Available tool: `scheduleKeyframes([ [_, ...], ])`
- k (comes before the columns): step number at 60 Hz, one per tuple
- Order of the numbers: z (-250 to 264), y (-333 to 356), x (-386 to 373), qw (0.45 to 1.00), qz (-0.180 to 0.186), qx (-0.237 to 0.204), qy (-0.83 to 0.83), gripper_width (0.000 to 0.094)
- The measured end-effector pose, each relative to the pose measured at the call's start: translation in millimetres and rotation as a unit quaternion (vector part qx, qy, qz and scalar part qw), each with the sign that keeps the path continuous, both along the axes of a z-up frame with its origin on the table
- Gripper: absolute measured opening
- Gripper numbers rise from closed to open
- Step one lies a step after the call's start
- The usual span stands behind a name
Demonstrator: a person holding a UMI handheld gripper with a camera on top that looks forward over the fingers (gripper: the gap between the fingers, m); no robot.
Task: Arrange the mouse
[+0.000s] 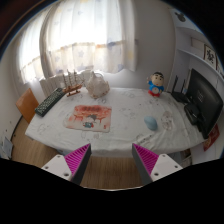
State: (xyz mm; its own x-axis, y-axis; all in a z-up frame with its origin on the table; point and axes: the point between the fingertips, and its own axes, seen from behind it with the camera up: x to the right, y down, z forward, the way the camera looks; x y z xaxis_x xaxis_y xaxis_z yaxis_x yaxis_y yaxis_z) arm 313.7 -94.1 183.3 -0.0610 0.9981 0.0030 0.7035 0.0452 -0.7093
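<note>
A table (120, 135) under a white cloth stands beyond my fingers, across a strip of wooden floor. On it lies an orange-patterned mouse mat (90, 118), left of the middle. A small pale shape (90, 123) rests on the mat; I cannot tell whether it is the mouse. My gripper (112, 163) is open, well short of the table, with only floor between its magenta pads (78, 160).
A dark keyboard (48, 102) lies at the table's left end next to an orange object (27, 102). A white bag (97, 85) stands at the back. A blue toy figure (156, 84), a pale blue cup (151, 122) and a black monitor (205, 100) are to the right. Curtained windows lie behind.
</note>
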Motion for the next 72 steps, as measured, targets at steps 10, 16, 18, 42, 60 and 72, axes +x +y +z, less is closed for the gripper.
scheduleKeyframes([
  [10,-11,28,-3,1.000,-0.025,0.007,0.000,0.0843],
  [16,-19,55,-4,0.999,-0.042,0.009,0.005,0.0843],
  [18,-21,63,-5,0.999,-0.048,0.010,0.006,0.0842],
  [42,-42,165,-16,0.994,-0.101,0.032,0.031,0.0846],
  [60,-77,193,-83,0.992,-0.083,0.026,0.094,0.0846],
  [72,-124,211,-136,0.992,-0.071,0.028,0.102,0.0848],
])
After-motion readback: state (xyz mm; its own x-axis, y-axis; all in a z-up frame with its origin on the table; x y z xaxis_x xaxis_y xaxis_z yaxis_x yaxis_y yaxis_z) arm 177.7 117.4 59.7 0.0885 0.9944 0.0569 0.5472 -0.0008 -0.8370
